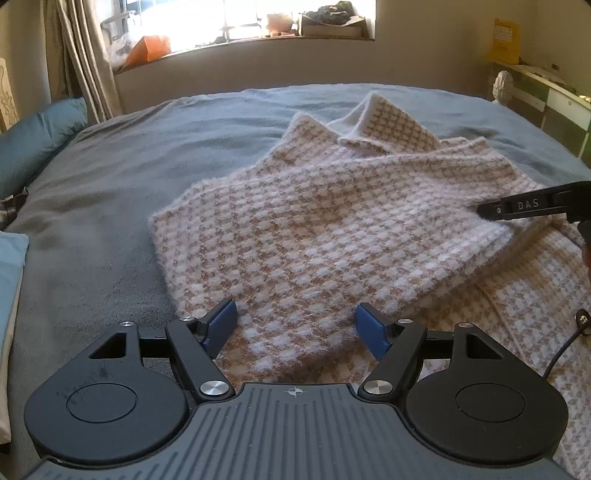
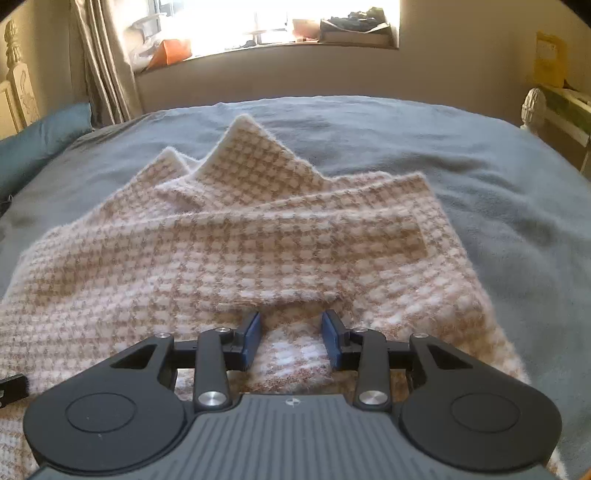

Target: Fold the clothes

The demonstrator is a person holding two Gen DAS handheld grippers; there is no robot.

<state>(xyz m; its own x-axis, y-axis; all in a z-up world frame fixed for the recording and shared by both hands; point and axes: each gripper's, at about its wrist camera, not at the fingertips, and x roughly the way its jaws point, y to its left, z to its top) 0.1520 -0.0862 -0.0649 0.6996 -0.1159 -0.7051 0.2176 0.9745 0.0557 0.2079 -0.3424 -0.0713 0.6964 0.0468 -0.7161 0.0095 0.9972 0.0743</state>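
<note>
- A beige-and-white checked sweater (image 1: 332,229) lies partly folded on the blue-grey bedspread (image 1: 110,177).
- My left gripper (image 1: 295,328) is spread wide over the sweater's near edge, pinching nothing.
- My right gripper (image 2: 290,339) is parted above the sweater, its pads clear of the knit.

Daylight blasts through the far window (image 1: 255,18), totally blown out there; the room's dimmer, soft-focus, with fisheye-bent dark corners.

The fuzzy knitted garment (image 1: 332,229) carries a tan-and-white houndstooth check, edged in white at its far corners. It lies on a plain grey-blue fleece bedspread (image 1: 155,140). Far left sits a teal pillow (image 1: 40,136) beside beige curtains (image 1: 85,55). Both black grippers (image 1: 295,326) (image 2: 290,336) wear blue finger pads (image 1: 221,326) (matt, unpatterned).
</note>
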